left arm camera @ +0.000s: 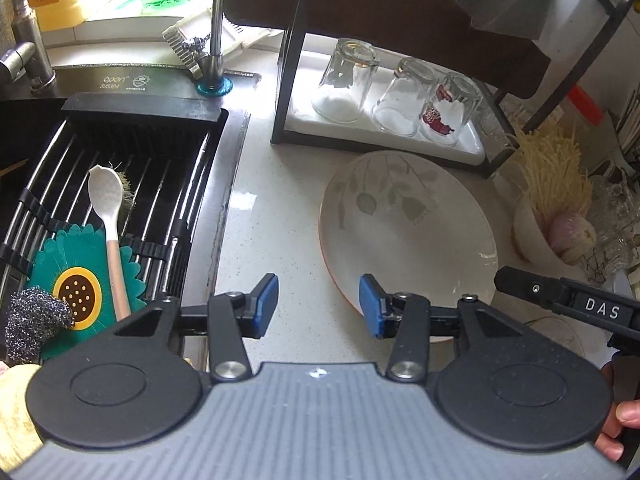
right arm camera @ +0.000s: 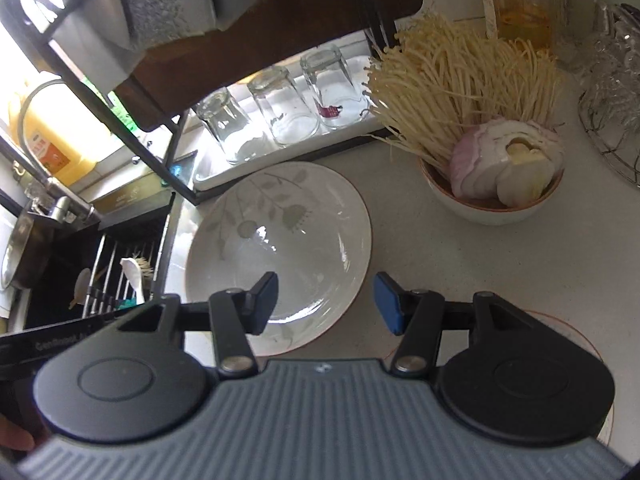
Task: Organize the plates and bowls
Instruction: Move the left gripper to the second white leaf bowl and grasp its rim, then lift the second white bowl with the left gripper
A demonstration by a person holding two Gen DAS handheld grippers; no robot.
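A white plate (left arm camera: 408, 232) with a grey leaf pattern and a thin red rim lies flat on the pale counter, in front of a black rack. My left gripper (left arm camera: 319, 306) hovers open over the plate's near left edge, nothing between its blue pads. In the right wrist view the same plate (right arm camera: 280, 248) lies ahead, and my right gripper (right arm camera: 326, 302) stands open over its near right rim, empty. A small bowl (right arm camera: 492, 204) holding enoki mushrooms and onion sits to the right of the plate. A second red-rimmed dish (right arm camera: 560, 332) shows partly under the right gripper.
Three upturned glasses (left arm camera: 392, 92) stand on a white tray in the black rack (left arm camera: 288, 80). To the left is the sink (left arm camera: 120, 184) with a wire rack, a white spoon (left arm camera: 106, 216), a green sponge and steel wool. Glassware (right arm camera: 612, 80) crowds the far right.
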